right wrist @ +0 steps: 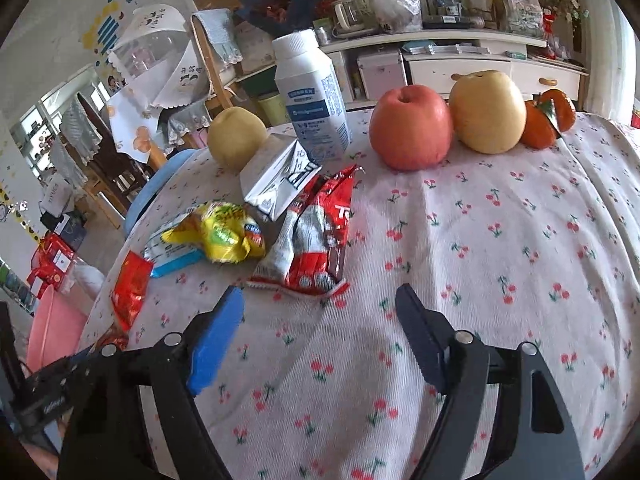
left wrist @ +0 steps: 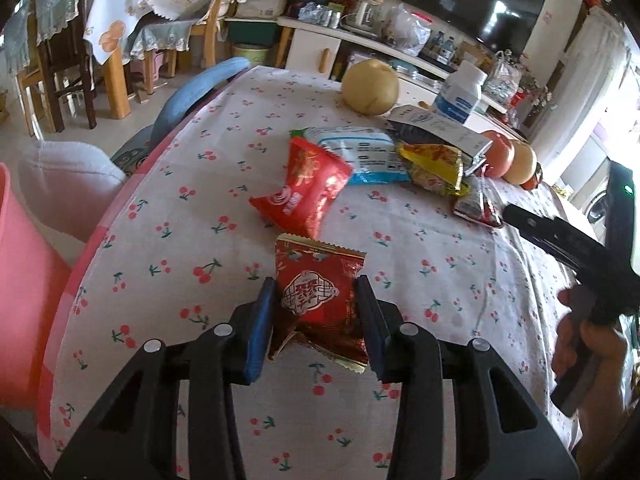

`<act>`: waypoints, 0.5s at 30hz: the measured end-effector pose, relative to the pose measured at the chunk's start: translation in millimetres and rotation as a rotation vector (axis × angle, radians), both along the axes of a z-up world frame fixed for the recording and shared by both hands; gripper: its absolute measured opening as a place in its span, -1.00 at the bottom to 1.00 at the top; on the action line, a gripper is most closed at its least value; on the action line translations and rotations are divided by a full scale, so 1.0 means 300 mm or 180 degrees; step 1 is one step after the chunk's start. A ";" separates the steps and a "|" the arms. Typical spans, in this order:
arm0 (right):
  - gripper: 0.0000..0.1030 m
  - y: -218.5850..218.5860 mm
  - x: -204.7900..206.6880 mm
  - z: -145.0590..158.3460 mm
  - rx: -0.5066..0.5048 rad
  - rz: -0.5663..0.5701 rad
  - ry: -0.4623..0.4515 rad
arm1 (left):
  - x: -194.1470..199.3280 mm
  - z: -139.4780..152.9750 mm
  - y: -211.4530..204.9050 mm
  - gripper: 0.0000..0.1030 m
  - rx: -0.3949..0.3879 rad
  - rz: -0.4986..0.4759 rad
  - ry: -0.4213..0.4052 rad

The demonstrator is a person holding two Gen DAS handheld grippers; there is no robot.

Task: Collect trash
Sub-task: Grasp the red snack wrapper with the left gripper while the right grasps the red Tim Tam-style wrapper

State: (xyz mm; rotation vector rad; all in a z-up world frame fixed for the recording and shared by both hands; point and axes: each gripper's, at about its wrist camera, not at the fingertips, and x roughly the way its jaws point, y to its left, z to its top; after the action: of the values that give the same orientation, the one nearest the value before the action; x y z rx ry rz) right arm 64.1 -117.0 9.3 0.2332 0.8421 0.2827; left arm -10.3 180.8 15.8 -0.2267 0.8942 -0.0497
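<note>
A dark red snack wrapper (left wrist: pixel 320 296) is held between the blue pads of the left gripper (left wrist: pixel 316 300), above the cherry-print tablecloth (left wrist: pixel 420 280). Only the lower half of the packet is clamped, so it could slip out if the pink bin (left wrist: pixel 24 300) at the table's left edge is approached too fast. The right gripper (right wrist: pixel 320 300) is spread wide and empty, just before a torn red-and-silver wrapper (right wrist: pixel 316 240). The apple (right wrist: pixel 410 128) behind it might be nudged by a careless reach.
</note>
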 end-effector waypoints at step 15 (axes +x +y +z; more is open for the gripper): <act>0.29 0.031 0.193 -0.029 -0.0001 0.0021 0.0147 | 0.002 0.004 -0.047 -0.19 -0.0060 -0.0146 -0.0063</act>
State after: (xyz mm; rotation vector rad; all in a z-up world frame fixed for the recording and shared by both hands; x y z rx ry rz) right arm 122.1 -107.7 0.6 0.2374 0.8888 0.2844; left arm -9.8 166.6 16.9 -0.2230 0.8794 -0.1029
